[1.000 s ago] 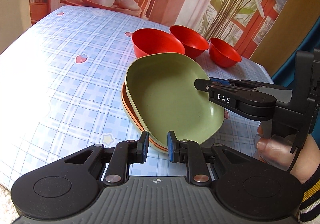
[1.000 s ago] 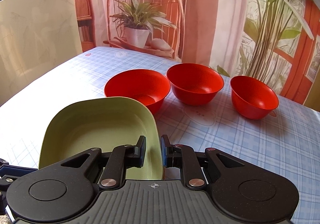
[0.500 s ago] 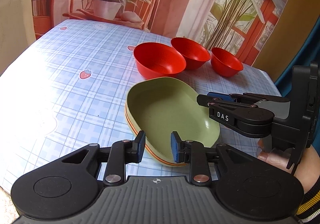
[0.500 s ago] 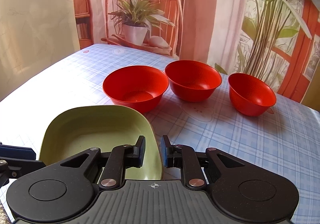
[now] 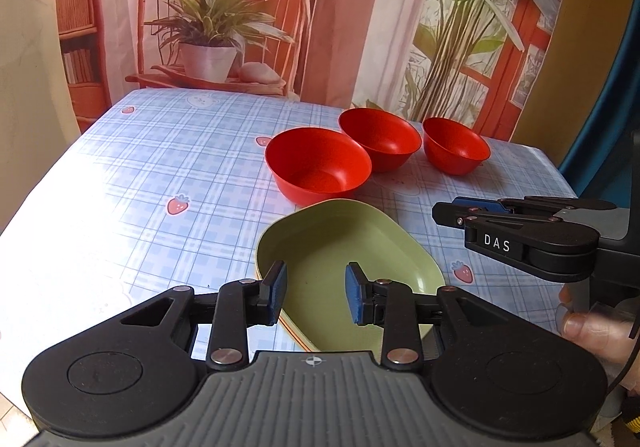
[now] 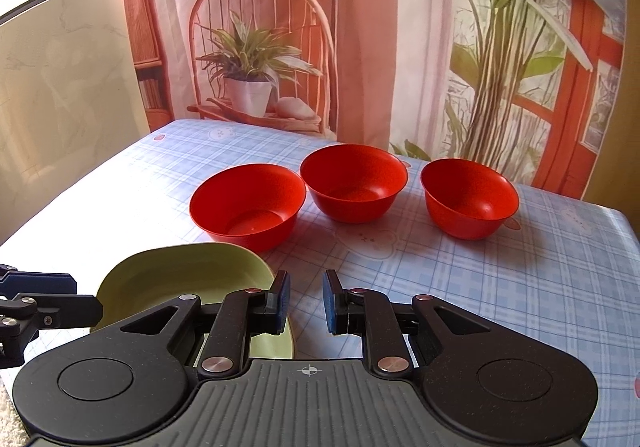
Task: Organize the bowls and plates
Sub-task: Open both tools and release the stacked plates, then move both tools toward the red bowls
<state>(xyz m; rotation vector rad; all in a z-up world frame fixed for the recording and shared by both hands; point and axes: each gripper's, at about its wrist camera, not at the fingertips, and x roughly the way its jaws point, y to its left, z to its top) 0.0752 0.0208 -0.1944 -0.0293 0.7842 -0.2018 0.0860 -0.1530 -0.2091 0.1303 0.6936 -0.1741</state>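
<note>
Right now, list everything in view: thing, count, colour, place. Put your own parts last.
bowls: three, red, in a row across the far right part of the table; left bowl, middle bowl, right bowl.
green plate: one, pale green, on top of the stack at the near edge, in front of the left bowl.
orange plate: at least one, only an orange rim showing under the green plate.
tablecloth: one, blue-and-white check with strawberry prints, covering the table.
backdrop: one, printed with a chair, potted plant and window, behind the table.
left gripper: one, black with blue pads, open, over the green plate.
right gripper: one, black with blue pads, open, at the plate's right edge.
</note>
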